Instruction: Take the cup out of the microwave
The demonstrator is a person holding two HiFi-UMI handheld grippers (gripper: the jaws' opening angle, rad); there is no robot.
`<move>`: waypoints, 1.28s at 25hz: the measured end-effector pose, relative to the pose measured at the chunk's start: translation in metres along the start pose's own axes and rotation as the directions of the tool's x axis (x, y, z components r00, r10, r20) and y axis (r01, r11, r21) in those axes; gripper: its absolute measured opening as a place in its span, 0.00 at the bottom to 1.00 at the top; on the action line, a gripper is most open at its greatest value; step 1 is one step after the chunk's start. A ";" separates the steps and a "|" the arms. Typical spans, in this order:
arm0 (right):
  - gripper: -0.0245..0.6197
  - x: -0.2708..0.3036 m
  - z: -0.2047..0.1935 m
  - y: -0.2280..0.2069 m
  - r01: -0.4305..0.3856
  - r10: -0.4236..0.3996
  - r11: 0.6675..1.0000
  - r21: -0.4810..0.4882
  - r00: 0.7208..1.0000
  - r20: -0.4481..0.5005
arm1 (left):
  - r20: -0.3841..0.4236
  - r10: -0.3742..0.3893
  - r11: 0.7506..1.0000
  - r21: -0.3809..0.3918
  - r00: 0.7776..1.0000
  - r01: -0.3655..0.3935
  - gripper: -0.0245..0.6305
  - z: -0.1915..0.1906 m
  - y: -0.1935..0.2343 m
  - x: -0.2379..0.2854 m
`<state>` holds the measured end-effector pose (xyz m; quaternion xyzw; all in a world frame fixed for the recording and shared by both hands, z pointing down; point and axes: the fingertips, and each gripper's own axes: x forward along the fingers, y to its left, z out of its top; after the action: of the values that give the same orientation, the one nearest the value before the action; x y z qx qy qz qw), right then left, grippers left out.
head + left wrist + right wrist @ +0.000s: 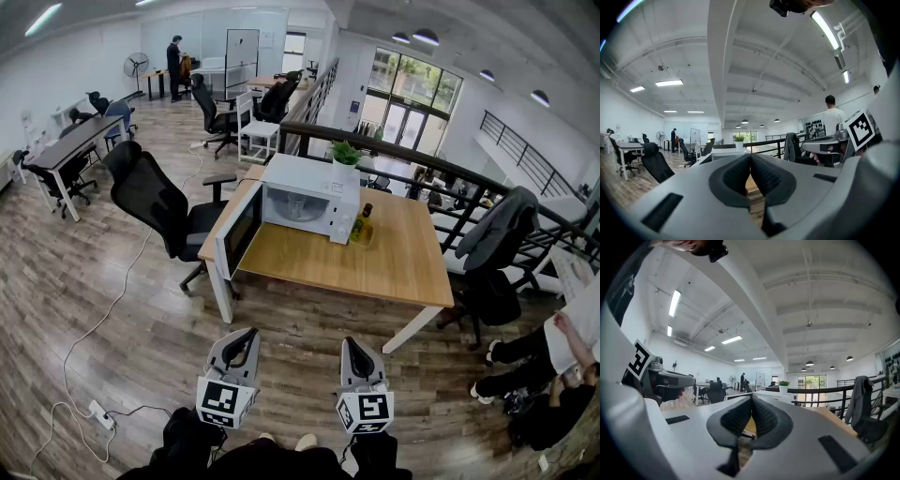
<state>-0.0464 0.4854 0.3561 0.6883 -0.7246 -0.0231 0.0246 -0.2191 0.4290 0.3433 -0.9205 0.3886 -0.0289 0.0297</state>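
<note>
A white microwave (309,195) stands at the back left of a wooden table (375,267), its door (239,230) swung open to the left. The inside is pale and small in the head view, and I cannot make out a cup there. Both grippers hang low in front of me, well short of the table. My left gripper (246,335) (750,159) has its pads together with nothing between them. My right gripper (354,345) (751,404) is shut and empty as well. Both point level toward the table.
A potted plant (345,155) sits on the microwave and a bottle (361,225) stands just right of it. A black office chair (155,202) is left of the table. A seated person (562,356) is at the right. A power strip (98,412) and cable lie on the floor.
</note>
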 end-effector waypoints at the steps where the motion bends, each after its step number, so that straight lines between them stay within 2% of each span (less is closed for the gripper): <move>1: 0.06 0.002 0.000 0.001 -0.003 0.003 1.000 -0.003 1.000 -0.001 | -0.001 0.000 1.000 0.000 1.000 0.000 0.07 0.000 0.001 0.001; 9: 0.06 0.016 -0.001 0.013 -0.018 0.018 1.000 -0.011 1.000 -0.003 | -0.007 -0.005 1.000 -0.005 1.000 0.005 0.07 -0.004 0.012 0.007; 17: 0.06 0.044 -0.008 0.006 -0.026 0.026 1.000 -0.004 1.000 -0.015 | -0.019 -0.006 1.000 -0.008 1.000 0.006 0.07 -0.011 0.022 0.034; 24: 0.06 0.101 -0.018 -0.015 -0.057 0.057 0.998 0.011 0.998 -0.015 | -0.034 0.013 1.000 0.000 0.999 -0.013 0.07 -0.018 0.042 0.087; 32: 0.06 0.196 -0.024 -0.055 -0.101 0.102 0.994 0.037 0.994 -0.029 | -0.053 0.047 0.999 0.001 0.997 -0.047 0.07 -0.014 0.077 0.179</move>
<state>-0.0002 0.2867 0.3773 0.6513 -0.7585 0.0018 0.0246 -0.1501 0.2467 0.3568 -0.9101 0.4106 -0.0527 0.0198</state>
